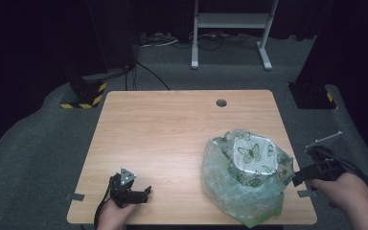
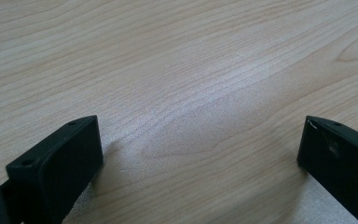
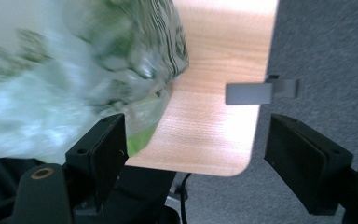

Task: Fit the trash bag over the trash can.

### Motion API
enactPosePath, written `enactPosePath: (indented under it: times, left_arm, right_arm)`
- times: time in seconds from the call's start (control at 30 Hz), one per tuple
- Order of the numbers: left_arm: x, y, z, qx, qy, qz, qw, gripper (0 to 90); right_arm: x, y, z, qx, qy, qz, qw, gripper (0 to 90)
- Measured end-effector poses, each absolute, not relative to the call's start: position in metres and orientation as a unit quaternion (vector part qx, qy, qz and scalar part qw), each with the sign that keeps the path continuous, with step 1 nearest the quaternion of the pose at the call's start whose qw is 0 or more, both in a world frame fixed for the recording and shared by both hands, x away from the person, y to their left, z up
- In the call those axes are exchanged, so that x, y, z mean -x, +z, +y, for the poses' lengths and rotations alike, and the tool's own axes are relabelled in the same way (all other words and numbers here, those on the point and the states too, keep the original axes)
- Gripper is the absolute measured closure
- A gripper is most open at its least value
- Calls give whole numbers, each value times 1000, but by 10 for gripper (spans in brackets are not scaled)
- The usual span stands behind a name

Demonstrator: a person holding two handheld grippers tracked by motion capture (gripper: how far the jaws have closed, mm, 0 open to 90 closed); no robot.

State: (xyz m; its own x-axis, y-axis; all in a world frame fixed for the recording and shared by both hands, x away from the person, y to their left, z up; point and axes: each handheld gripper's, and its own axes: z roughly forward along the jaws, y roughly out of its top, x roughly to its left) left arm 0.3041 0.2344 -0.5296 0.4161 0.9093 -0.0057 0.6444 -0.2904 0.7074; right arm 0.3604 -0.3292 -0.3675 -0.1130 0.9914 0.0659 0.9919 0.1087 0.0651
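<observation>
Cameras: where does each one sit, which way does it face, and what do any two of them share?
High view: above the person's side, looking forward and down on the wooden table; both hands, left gripper, right gripper show.
Left gripper view: on that gripper, facing bare tabletop between open jaws.
Right gripper view: on that gripper, open jaws at the table's corner beside the green plastic bag.
Shared: high and right gripper views both show the bag and table.

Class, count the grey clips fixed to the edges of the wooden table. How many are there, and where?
2. One grey clip sits on the table's left edge near the front corner; the other grey clip sits on the right edge near the front corner. More may be hidden behind the green plastic bag.
</observation>
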Motion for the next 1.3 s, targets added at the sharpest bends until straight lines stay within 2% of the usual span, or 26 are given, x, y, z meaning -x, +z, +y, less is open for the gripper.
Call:
enactPosePath:
  times: [0.17,0.37,0.63,0.93,1.0,1.3]
  left_arm:
    - [-305,-530,234,-778,205,499,323,0]
    - [-304,-530,234,-777,204,500,324,1]
    - [-304,-530,234,-777,204,499,324,1]
    - [-305,-530,234,-778,204,498,324,1]
    - [-305,-530,234,-778,204,497,324,1]
    - [-304,-530,234,-779,203,497,325,2]
  right_arm:
    - [-367,-329,-318,654,-66,-754,-15,228]
    - [-382,-307,-297,638,-73,-766,-22,283]
    - [-401,-288,-241,599,-76,-796,-32,319]
    - [-415,-311,-190,564,-53,-824,-17,396]
    - [-418,-320,-186,562,-46,-826,-14,418]
    - [-426,-368,-180,560,-19,-828,9,408]
